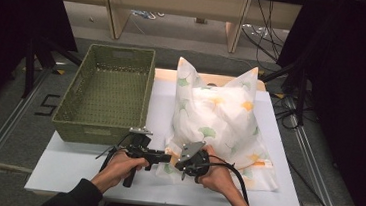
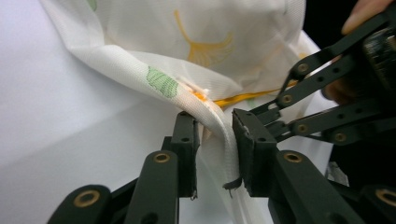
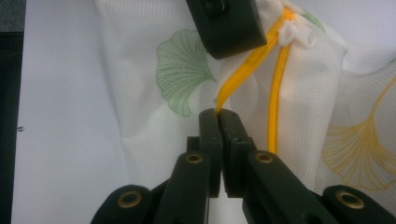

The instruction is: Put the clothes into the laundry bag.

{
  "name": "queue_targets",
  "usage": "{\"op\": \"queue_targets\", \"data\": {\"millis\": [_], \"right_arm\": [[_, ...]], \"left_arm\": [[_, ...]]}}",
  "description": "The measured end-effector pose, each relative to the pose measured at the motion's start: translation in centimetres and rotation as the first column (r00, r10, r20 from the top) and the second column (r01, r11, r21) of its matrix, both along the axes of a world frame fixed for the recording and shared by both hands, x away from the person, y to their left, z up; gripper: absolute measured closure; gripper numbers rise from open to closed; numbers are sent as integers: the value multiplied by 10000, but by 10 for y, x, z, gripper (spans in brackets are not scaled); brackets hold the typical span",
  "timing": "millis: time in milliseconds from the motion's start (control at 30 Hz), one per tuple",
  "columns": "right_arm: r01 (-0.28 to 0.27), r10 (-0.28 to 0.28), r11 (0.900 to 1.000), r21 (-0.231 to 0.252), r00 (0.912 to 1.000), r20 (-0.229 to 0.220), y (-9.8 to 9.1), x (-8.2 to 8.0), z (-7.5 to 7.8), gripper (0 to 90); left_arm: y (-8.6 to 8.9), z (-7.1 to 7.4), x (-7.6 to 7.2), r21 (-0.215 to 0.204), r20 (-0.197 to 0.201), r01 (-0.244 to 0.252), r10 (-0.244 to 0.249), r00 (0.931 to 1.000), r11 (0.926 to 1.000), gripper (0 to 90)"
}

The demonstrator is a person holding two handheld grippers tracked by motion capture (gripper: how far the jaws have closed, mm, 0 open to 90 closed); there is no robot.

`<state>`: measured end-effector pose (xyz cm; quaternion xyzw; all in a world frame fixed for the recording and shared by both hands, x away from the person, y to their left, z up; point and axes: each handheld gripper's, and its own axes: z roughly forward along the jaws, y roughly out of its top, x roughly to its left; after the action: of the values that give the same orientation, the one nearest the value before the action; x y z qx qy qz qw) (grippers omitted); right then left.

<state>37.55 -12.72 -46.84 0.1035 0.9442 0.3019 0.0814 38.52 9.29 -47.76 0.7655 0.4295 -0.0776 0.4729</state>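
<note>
A pillow [image 1: 220, 116] in a white mesh cover printed with green and yellow leaves lies on the white table [image 1: 65, 168]. A yellow zipper [image 3: 275, 93] runs along the cover's near corner. My right gripper [image 3: 218, 116] is shut on one yellow zipper edge, which it pinches at its tips. In the left gripper view, my left gripper [image 2: 215, 135] has its jaws apart, with a loose fold of the cover [image 2: 219, 135] hanging between the pads beside the zipper [image 2: 243, 98]. Both grippers meet at the pillow's near left corner, left gripper [image 1: 168, 158] and right gripper [image 1: 179, 164] almost touching.
An empty green woven basket [image 1: 98, 126] stands on the left half of the table, just behind my left hand. Dark drapes flank both sides, and wooden furniture legs and cables [image 1: 268, 20] lie on the floor beyond the table.
</note>
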Motion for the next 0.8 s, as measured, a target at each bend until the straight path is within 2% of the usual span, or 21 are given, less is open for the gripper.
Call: {"op": "queue_targets", "data": {"millis": [200, 300, 433, 500, 633, 767, 800], "right_arm": [[24, -24, 10000, -31, 10000, -9, -1, 1, 0, 900], [92, -92, 9999, 87, 10000, -8, -1, 1, 0, 899], [378, -379, 9988, 316, 9993, 19, -6, 3, 5, 891], [509, -511, 9968, 622, 9987, 12, -13, 4, 11, 872], [846, -846, 9889, 1225, 9964, -50, -24, 6, 22, 831], [1271, -1319, 9787, 1613, 9911, 195, -29, 10, 27, 733], [1254, -1314, 9787, 1626, 9910, 266, -29, 11, 26, 722]], "left_arm": [[0, 1, -1, 114, 460, 36, -41, 9989, 9999, 793], [-2, 3, -3, 313, 773, 216, -239, 9967, 9993, 832], [-5, 9, -9, 771, 1390, 354, -459, 9892, 9964, 854], [-6, 11, -11, 980, 1692, 396, -558, 9840, 9944, 857], [-8, 11, -14, 1179, 1754, 511, -714, 9819, 9917, 858], [-10, 12, -15, 1316, 1897, 540, -786, 9787, 9898, 857], [-10, 12, -15, 1346, 1950, 558, -817, 9774, 9893, 857]]}}
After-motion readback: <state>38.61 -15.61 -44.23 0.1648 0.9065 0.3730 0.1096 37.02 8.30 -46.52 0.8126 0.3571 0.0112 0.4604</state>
